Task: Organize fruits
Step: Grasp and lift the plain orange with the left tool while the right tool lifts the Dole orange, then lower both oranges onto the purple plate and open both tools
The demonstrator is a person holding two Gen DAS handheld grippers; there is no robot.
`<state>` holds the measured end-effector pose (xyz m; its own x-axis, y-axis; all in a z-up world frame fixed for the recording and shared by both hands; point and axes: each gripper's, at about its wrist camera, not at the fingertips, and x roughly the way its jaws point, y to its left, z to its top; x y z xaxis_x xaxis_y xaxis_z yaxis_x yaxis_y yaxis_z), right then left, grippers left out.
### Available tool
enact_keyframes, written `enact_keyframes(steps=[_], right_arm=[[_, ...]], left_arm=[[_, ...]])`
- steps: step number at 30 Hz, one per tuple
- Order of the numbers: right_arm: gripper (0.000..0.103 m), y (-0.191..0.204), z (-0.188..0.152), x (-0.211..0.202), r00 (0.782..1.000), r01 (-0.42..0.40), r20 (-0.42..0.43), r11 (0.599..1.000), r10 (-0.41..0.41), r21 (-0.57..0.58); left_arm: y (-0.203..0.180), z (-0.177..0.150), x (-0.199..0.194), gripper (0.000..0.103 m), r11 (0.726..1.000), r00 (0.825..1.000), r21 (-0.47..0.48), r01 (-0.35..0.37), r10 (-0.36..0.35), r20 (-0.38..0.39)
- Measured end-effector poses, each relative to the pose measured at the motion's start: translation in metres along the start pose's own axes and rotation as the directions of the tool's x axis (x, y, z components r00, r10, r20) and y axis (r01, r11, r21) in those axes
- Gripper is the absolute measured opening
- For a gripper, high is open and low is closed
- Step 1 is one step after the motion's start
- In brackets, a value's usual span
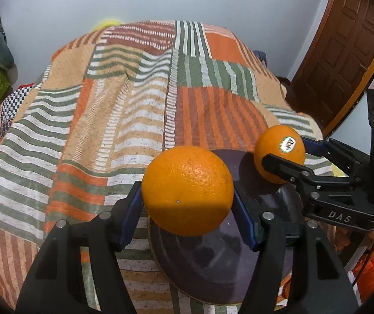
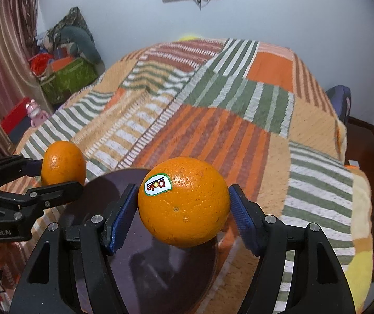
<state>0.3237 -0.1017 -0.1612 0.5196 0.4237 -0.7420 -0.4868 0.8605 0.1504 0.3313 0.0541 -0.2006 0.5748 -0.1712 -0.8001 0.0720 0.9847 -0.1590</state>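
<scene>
My left gripper point(image 1: 187, 204) is shut on a plain orange point(image 1: 187, 191) and holds it above a dark round plate point(image 1: 213, 267) on the bed. My right gripper point(image 2: 183, 206) is shut on an orange with a Dole sticker point(image 2: 184, 201), also above the plate point(image 2: 160, 267). In the left wrist view the right gripper point(image 1: 286, 154) shows at the right with the stickered orange point(image 1: 278, 154). In the right wrist view the left gripper point(image 2: 53, 175) shows at the left with the plain orange point(image 2: 63, 162).
A striped orange, green and white patchwork blanket point(image 1: 124, 110) covers the bed. A brown door point(image 1: 344, 52) stands at the right. Green boxes and clutter point(image 2: 66, 76) sit by the curtain at the left. White wall behind.
</scene>
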Motion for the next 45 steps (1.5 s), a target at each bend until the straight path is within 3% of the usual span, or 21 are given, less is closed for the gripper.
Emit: enact_keyframes(steps=[14, 24, 29, 45], right_arm=[[0.068, 0.005, -0.003, 0.017, 0.996, -0.037, -0.080, 0.997, 0.032, -0.062], [0.068, 0.008, -0.003, 0.019, 0.994, -0.043, -0.107, 0.996, 0.034, -0.083], [0.075, 0.004, 0.000, 0.001, 0.997, -0.045, -0.057, 0.997, 0.042, -0.060], [0.076, 0.007, -0.021, -0.081, 0.997, 0.038, 0.065, 0.999, -0.037, -0.019]], left_arm=[[0.005, -0.006, 0.035, 0.064, 1.000, 0.995, -0.014, 0.005, -0.006, -0.096], [0.004, -0.008, 0.035, 0.068, 1.000, 0.995, -0.018, -0.007, 0.006, -0.103], [0.004, -0.008, 0.020, 0.081, 0.999, 0.998, -0.040, -0.006, 0.004, -0.056], [0.002, -0.029, -0.069, 0.082, 0.998, 0.997, 0.000, -0.064, 0.064, 0.049]])
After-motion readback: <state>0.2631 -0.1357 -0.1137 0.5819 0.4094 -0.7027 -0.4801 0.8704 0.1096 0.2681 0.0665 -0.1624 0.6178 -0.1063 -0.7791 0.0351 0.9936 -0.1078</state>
